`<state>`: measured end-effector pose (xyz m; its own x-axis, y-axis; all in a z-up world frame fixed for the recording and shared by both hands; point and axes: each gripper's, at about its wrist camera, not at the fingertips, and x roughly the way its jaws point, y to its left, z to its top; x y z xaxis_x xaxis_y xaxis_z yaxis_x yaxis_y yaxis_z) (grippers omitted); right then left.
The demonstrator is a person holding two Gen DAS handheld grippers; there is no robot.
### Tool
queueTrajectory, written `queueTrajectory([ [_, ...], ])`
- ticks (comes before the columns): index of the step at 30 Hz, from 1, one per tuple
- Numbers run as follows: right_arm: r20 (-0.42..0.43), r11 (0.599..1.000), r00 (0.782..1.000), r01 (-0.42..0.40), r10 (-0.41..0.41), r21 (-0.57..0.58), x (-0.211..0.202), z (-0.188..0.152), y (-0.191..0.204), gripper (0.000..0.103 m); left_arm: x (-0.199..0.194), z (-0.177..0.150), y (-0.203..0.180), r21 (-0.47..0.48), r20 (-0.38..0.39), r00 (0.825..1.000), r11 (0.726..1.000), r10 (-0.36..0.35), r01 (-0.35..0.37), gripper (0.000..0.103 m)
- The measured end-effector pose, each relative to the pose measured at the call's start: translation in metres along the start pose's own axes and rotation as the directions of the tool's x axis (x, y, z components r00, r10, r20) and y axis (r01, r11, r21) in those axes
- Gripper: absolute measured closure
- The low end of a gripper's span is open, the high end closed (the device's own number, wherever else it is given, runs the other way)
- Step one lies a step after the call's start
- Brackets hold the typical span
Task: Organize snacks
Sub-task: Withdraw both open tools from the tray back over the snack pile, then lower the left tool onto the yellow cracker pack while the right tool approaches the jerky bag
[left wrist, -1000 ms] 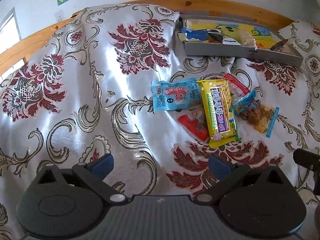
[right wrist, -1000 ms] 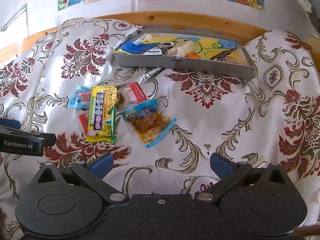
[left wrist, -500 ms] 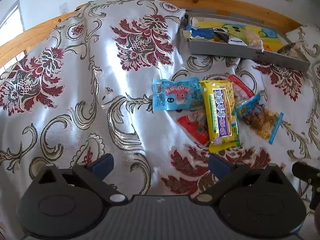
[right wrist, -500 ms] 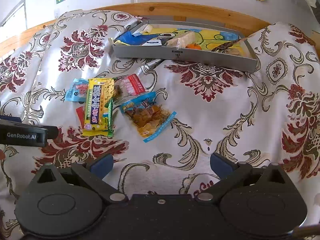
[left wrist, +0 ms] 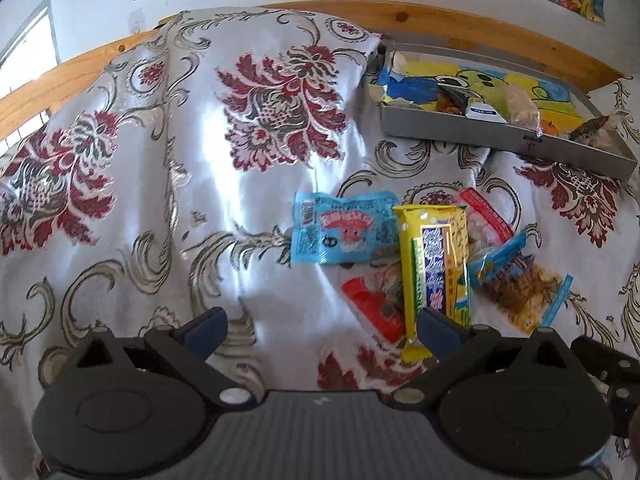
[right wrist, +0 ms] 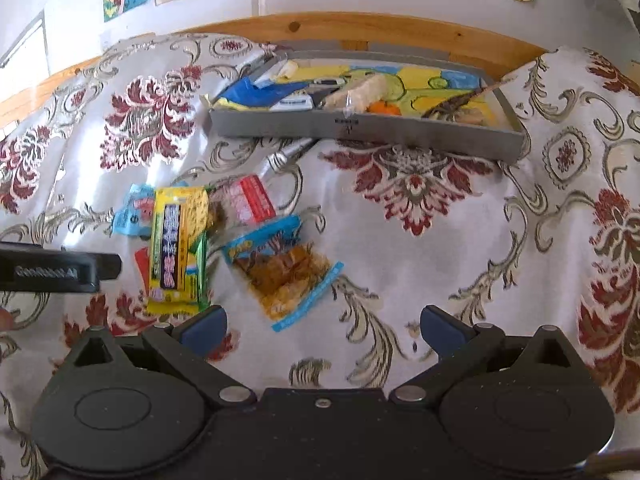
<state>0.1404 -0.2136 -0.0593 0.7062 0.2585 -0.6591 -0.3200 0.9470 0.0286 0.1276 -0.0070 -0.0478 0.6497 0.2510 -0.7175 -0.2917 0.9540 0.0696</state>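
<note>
We hold both tongs spread, empty: left tongs (left wrist: 322, 326), right tongs (right wrist: 322, 324) over the cloth (right wrist: 440, 240). Snacks lie piled mid-cloth, yellow pack (right wrist: 178, 246) on top; tray (right wrist: 368, 130) w/ more snacks sits beyond.

Yellow packet (left wrist: 434, 264), grey tray (left wrist: 500, 138), red-flowered white cloth (left wrist: 168, 184)

Glossy satin cloth (left wrist: 260, 184) — shiny plastic wrappers (left wrist: 434, 264)

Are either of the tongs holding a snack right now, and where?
Nothing is held. Left tongs and right tongs are both open and empty above the cloth.
</note>
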Motion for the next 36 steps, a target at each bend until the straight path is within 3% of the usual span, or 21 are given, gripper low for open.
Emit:
queueTrajectory([
  [4, 0.064, 0.998, 0.998, -0.005, 0.009, -0.058, 0.002, 0.007, -0.001, 0.001, 0.006, 0.005, -0.011, 0.025, 0.013, 1.000, 1.000, 0.012, -0.012, 0.001],
  [10, 0.136, 0.973, 0.991, 0.012, 0.021, -0.232, 0.015, 0.013, -0.004, 0.001, 0.017, 0.009, -0.020, 0.009, 0.001, 1.000, 1.000, 0.006, -0.006, 0.001],
  [19, 0.124, 0.900, 0.987, -0.043, 0.107, -0.434, 0.050, 0.005, 0.014, 0.001, 0.031, 0.012, -0.039, 0.001, -0.008, 0.999, 0.999, -0.035, 0.035, 0.001],
  [25, 0.115, 0.858, 0.985, -0.052, 0.128, -0.512, 0.068, -0.004, 0.030, 0.001, 0.041, 0.018, -0.051, -0.002, -0.014, 1.000, 1.000, 0.008, -0.008, 0.001],
  [28, 0.120, 0.837, 0.985, -0.041, 0.126, -0.546, 0.075, -0.006, 0.037, 0.003, 0.045, 0.019, -0.051, -0.021, -0.022, 1.000, 1.000, -0.004, 0.004, 0.001],
  [36, 0.126, 0.833, 0.983, -0.045, 0.136, -0.551, 0.083, -0.006, 0.038, 0.005, 0.055, 0.016, -0.058, -0.010, -0.042, 0.999, 1.000, 0.010, -0.010, 0.001],
])
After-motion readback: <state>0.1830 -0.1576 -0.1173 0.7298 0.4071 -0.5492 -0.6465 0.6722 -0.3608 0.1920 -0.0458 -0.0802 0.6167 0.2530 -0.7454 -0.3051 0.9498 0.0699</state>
